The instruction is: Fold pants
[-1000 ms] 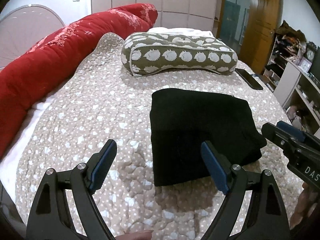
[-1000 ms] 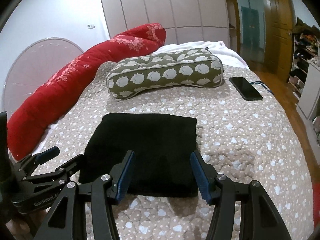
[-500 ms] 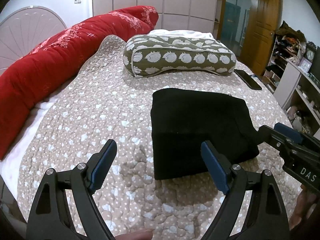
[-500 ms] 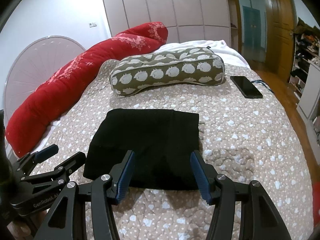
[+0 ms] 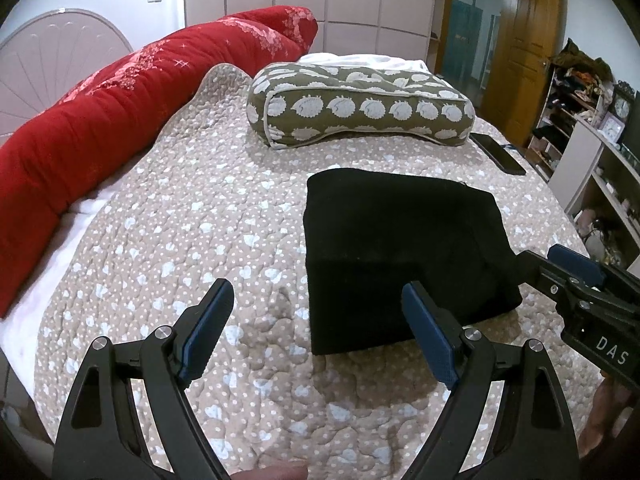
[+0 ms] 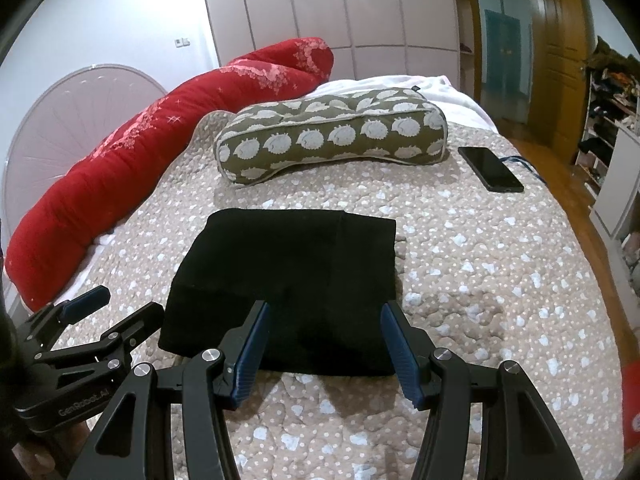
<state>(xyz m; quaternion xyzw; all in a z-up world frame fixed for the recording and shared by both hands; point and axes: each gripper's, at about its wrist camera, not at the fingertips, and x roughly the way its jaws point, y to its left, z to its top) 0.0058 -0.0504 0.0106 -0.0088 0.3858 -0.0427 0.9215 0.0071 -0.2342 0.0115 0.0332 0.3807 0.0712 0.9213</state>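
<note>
Lying folded, matte black pants [image 6: 288, 280] form a rectangle on quilted bedspread [image 6: 500, 280].

one pants [image 6: 288, 280], two claws [image 5: 316, 328] [image 6: 324, 344], one phone [image 6: 490, 169]

Folded pants [image 6: 288, 280] lie on the bed [image 6: 500, 280], pillow [image 6: 332, 136] behind

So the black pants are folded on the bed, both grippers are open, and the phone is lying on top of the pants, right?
Not quite. The phone lies on the quilt beside the pillow, well apart from the pants, as the right wrist view shows. The rest holds: the pants are folded, and the left gripper and right gripper have open jaws.
</note>
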